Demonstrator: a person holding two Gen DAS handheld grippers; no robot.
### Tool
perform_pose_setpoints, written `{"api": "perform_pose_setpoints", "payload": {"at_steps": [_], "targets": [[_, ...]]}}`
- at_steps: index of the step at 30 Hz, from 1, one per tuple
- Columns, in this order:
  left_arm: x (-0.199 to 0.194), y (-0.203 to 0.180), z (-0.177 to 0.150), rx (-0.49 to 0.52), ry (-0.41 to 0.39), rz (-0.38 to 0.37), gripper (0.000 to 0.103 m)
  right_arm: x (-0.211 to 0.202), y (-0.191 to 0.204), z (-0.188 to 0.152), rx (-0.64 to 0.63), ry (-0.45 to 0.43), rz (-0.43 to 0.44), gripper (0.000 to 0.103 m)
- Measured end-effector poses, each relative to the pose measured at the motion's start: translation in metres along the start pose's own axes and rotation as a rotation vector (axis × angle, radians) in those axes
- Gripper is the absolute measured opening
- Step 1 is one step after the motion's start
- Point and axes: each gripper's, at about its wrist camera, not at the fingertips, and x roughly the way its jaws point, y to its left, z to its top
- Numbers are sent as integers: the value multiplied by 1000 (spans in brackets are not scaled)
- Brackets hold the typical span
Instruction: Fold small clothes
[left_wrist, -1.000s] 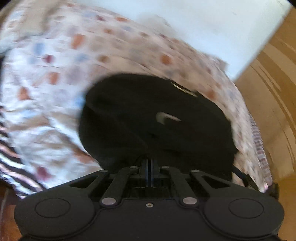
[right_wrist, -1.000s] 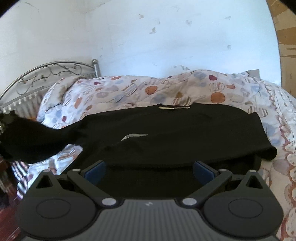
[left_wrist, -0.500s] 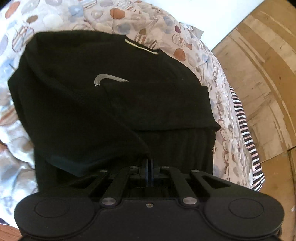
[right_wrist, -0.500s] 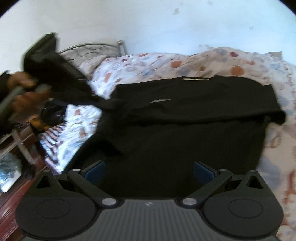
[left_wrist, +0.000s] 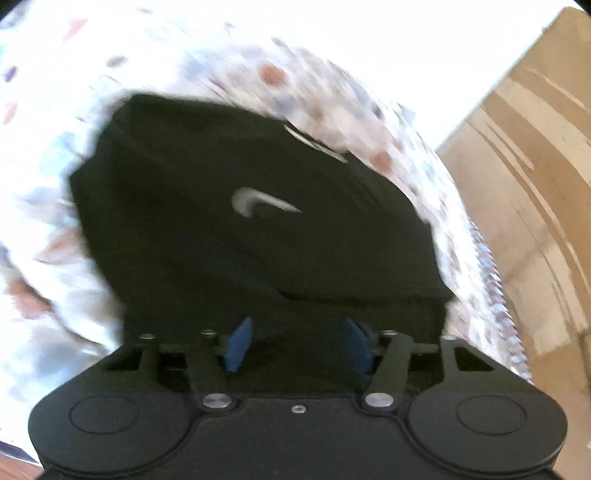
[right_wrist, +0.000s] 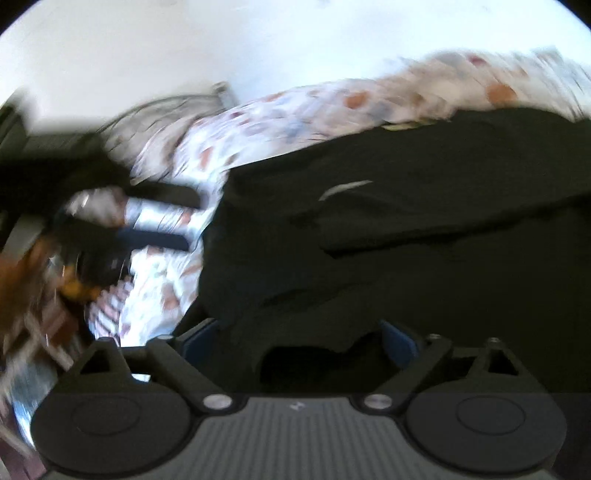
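A black T-shirt (left_wrist: 258, 229) with a grey swoosh logo (left_wrist: 258, 203) lies on the patterned bedspread (left_wrist: 55, 206), its sleeve sides folded in over the body. My left gripper (left_wrist: 297, 343) is open, blue pads apart just above the shirt's near edge, holding nothing. My right gripper (right_wrist: 299, 343) is open too, over the shirt's lower part (right_wrist: 406, 240). In the right wrist view the left gripper (right_wrist: 162, 218) shows at the left, off the shirt's side, fingers apart. Both views are motion-blurred.
A metal bed headboard (right_wrist: 173, 107) stands against the white wall (right_wrist: 258, 44). A wooden panel (left_wrist: 528, 192) lies to the right of the bed. A striped cloth (left_wrist: 495, 280) hangs at the bed's right edge. Clutter sits at the far left (right_wrist: 37, 295).
My left gripper has opened and let go of the sleeve, which now lies folded over the shirt body. The left gripper has pulled back. The right gripper has swung rightward, staying open.
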Motion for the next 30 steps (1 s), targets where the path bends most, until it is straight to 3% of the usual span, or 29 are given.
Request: {"api": "perform_pose_setpoints", "payload": {"at_steps": [2,3,4,6,11,15,18,20,23,26,30], "targets": [[-14,19,-3,6,-63,88,72,1,-5,2,49,-3,-29,77],[-19,28,-5,8,-87,130,72,1,-6,3,51,2,-64,57],[-24,38,-6,7,-111,178,72,3,-6,4,45,12,-106,30],[-31,61,-6,-12,-145,257,72,4,-6,9,37,24,-134,7],[-40,102,-2,-90,-198,348,72,-14,18,49,-131,-37,-74,6],[-40,115,0,-116,-217,341,73,-34,42,107,-326,-125,-30,5],[-35,111,-3,-100,-208,337,75,-55,44,145,-393,-186,-26,5],[-30,108,-7,-93,-197,335,75,-64,35,162,-378,-207,-44,5],[-23,109,-6,-87,-188,338,75,-70,-3,174,-322,-203,-137,5],[-14,111,3,-87,-193,351,77,-53,-59,171,-162,-118,-179,5],[4,109,31,-30,-217,367,77,-34,-119,148,-60,-41,-233,5]]}}
